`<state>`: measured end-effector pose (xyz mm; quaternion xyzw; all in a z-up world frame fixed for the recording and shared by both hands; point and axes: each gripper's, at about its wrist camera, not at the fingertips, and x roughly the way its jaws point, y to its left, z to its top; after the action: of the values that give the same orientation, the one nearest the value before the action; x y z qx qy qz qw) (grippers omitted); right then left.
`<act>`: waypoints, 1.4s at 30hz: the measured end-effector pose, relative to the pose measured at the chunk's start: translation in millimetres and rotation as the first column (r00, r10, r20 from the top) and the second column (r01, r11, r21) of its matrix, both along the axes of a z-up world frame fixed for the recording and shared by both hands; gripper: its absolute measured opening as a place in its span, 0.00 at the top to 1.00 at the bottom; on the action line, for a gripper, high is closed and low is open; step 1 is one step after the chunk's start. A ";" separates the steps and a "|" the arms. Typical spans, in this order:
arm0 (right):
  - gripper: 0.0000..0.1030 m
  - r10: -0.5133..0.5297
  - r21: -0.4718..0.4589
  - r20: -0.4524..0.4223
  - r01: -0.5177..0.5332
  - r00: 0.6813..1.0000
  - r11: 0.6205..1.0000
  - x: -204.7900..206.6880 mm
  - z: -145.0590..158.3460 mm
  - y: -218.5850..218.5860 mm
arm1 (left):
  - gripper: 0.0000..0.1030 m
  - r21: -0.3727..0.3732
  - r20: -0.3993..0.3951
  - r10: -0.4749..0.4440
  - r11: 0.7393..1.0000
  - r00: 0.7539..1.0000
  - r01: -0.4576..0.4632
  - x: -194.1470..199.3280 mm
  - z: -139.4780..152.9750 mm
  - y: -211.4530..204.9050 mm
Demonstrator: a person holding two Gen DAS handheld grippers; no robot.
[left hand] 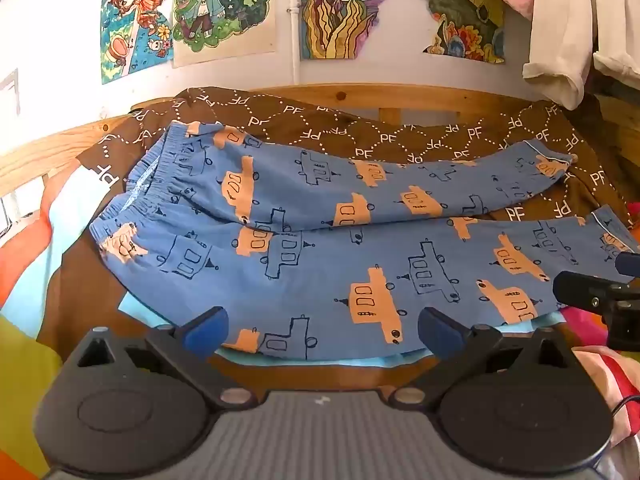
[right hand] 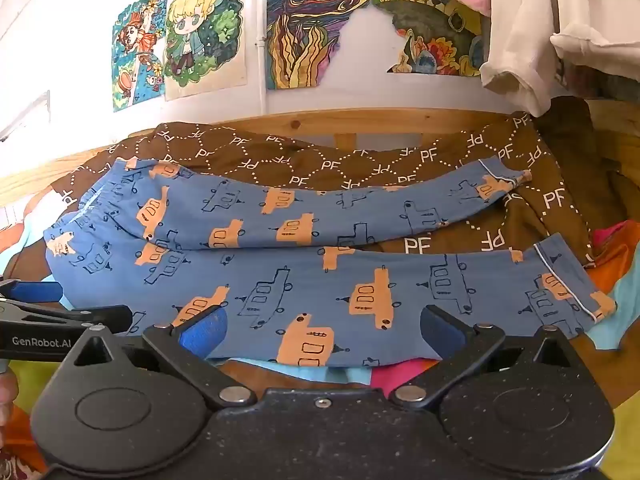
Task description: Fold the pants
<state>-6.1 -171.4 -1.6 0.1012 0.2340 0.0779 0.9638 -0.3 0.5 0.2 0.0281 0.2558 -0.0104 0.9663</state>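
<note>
Standing wide apart and holding nothing, the jaws of the left gripper [left hand: 322, 330] and the right gripper [right hand: 322, 330] both hover at the near edge of the blue pants [left hand: 320, 248], which lie spread flat across a brown printed blanket [left hand: 360, 132], waistband [left hand: 160, 184] to the left, cuffs to the right. The two legs splay apart toward the cuffs, with blanket showing between them. Risk noted: a pinch taken low at the near leg may gather the blanket or the light blue sheet [left hand: 136, 308] beneath, dragging bedding into the fold. Uneven lifting between grippers is likely to skew the legs further. The soft fabric may slip from a shallow grasp.
</note>
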 end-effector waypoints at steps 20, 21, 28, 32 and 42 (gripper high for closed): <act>0.01 0.004 0.001 -0.014 -0.004 1.000 1.000 -0.1 0.9 -1.7 | 0.00 0.021 -0.011 0.003 1.000 1.000 -0.003 1.0 -1.9 -2.0; 0.01 0.005 0.002 -0.015 -0.005 1.000 1.000 -0.4 1.1 -2.1 | 0.00 0.022 -0.011 0.003 1.000 1.000 -0.003 0.8 -1.9 -2.1; 0.01 0.000 0.002 -0.016 0.000 1.000 1.000 0.6 0.6 -0.6 | 0.00 0.023 -0.012 0.001 1.000 1.000 0.000 0.0 -2.3 -1.3; 0.01 -0.005 0.007 -0.014 0.005 1.000 1.000 0.6 1.1 -1.0 | 0.00 0.025 -0.012 -0.001 1.000 1.000 0.001 -0.2 -2.8 -2.0; 0.01 -0.006 0.008 -0.013 0.006 1.000 1.000 0.6 0.9 -1.5 | 0.00 0.029 -0.011 -0.005 1.000 1.000 0.006 -0.2 -1.4 -2.7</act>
<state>-5.5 -172.8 -0.7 0.1063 0.2398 0.0753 0.9620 -0.6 -2.2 -1.1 0.0425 0.2614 -0.0095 0.9643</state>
